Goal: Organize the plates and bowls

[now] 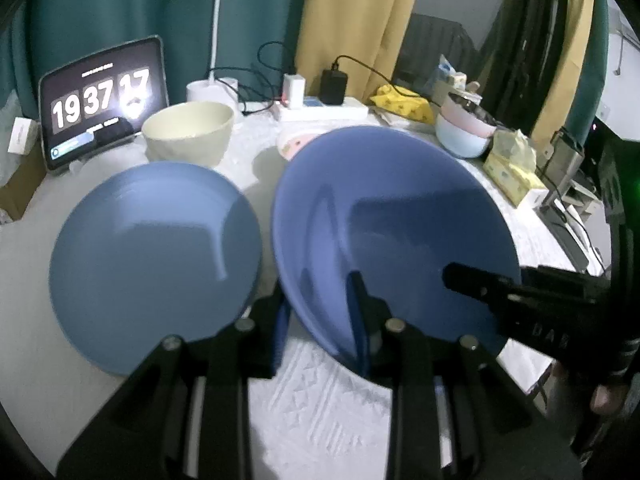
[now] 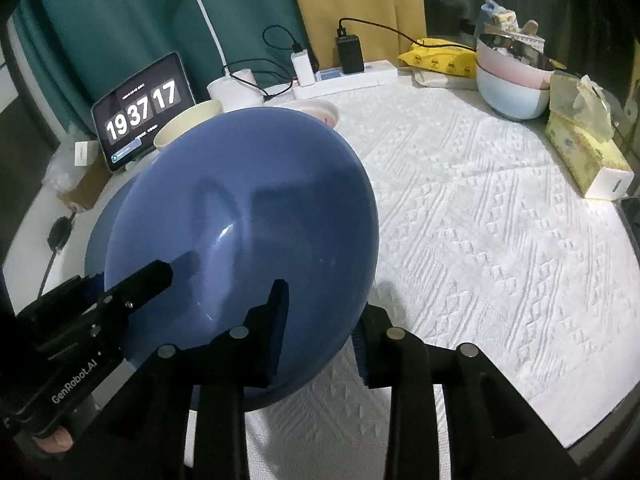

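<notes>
Left wrist view shows the left hand-held gripper (image 1: 320,312) pinching the near rim of a tilted blue plate (image 1: 392,224), one finger inside the rim and one beneath it. The right hand-held gripper (image 2: 320,328) straddles the same plate's rim at about 5 o'clock; one finger lies over the inner face and the other outside the rim, and whether the pads actually press cannot be told. The tilted plate is raised off the white counter (image 2: 480,240), far edge highest. A second blue plate (image 1: 156,256) lies flat on the counter at 9 o'clock of the held one, just beside it. The step in hand appears to be stacking like plates. The next move calls for carrying the held plate toward 9 o'clock, levelling it, and lowering it centred on the flat plate before release. Both plates are smooth, glossy, shallow, matching in colour and apparently empty.
</notes>
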Demonstrator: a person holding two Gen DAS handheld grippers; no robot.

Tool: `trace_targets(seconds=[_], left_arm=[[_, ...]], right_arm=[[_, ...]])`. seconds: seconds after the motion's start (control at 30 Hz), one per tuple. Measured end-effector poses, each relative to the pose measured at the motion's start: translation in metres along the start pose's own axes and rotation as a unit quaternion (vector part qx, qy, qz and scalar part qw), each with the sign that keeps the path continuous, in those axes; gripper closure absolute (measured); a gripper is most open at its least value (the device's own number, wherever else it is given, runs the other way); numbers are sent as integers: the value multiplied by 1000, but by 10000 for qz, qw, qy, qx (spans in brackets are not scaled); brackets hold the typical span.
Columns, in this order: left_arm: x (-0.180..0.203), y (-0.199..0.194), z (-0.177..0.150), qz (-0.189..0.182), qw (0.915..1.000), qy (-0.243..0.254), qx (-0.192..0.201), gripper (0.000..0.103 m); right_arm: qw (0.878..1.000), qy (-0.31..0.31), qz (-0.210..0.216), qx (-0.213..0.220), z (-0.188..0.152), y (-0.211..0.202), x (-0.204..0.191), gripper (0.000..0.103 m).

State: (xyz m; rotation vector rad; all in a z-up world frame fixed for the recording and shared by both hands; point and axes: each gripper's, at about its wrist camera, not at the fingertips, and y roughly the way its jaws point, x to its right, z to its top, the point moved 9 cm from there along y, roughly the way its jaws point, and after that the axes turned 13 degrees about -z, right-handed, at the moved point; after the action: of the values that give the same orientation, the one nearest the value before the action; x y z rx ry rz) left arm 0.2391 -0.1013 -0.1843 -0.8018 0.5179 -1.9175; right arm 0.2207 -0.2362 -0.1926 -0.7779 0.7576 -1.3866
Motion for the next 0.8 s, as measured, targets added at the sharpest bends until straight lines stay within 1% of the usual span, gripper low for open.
trace_targets(seconds=[0.03, 0.1, 0.2, 0.37, 0.5, 0.53, 0.8], left_arm=[[-1, 0, -1, -1, 10000, -19, -22, 74], [-2, 0, -2, -15, 9999, -77, -75, 74], [-1, -1, -4, -58, 9999, -64, -110, 74], [-1, -3, -2, -64, 9998, -75, -180, 73], [-3, -14, 4, -96, 9999, -59, -49, 60], [-3, -17, 6, -106, 9999, -70, -7, 59], [-11, -38, 27, -33, 9995, -41, 313, 59]], right_arm=[[10000, -5, -13, 11, 0, 0, 0, 70], [10000, -37, 70, -33, 0, 0, -1, 62], [10000, -60, 72, 30, 2, -3, 0, 56], [9999, -73, -24, 121, 7, -8, 4, 55], [9997, -54, -75, 215, 14, -12, 10, 55], [9997, -49, -81, 232, 16, -13, 11, 55], [9992, -94, -33, 379, 28, -19, 12, 55]])
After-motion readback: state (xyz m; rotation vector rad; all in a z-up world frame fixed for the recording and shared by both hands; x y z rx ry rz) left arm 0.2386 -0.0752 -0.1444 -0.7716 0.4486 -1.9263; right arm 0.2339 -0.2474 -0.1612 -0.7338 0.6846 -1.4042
